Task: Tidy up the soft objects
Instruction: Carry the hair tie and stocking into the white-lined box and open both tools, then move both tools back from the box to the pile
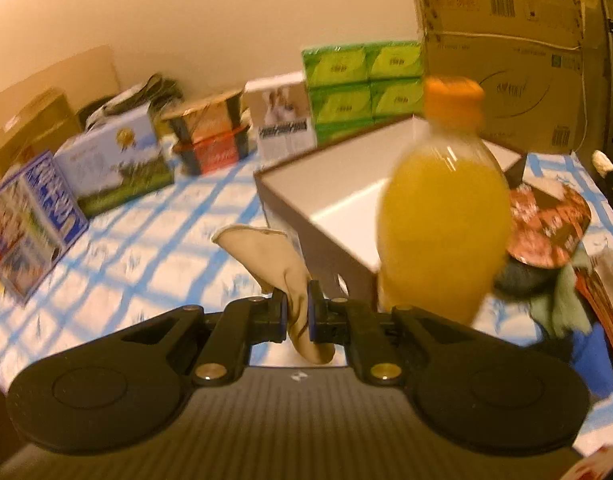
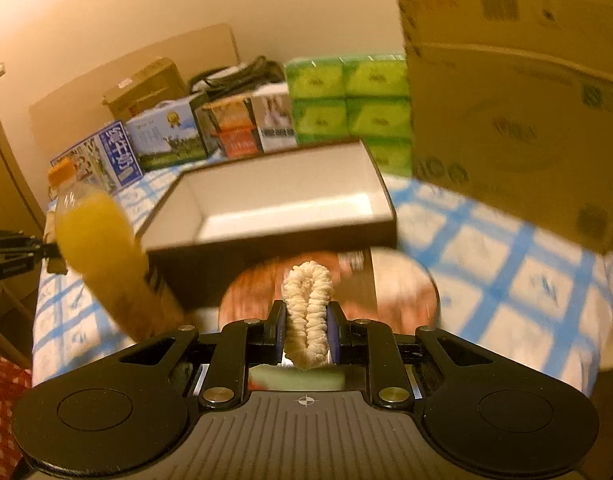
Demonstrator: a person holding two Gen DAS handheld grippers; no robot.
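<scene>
Two hand-held grippers hover over a table with a blue-and-white checked cloth (image 2: 506, 264). The left gripper (image 1: 297, 300) has its jaws pinched on a beige cloth piece (image 1: 274, 256), lifted above the cloth near the table's front edge. The right gripper (image 2: 306, 316) has its jaws pinched on a cream ruffled scrunchie (image 2: 308, 312) (folded into a loop). Ahead of both sits an open brown box (image 2: 274, 216) with a white inside, mid-table. An orange juice bottle (image 1: 442, 216) stands at the box's near corner. Cartons line the table's far edge.
</scene>
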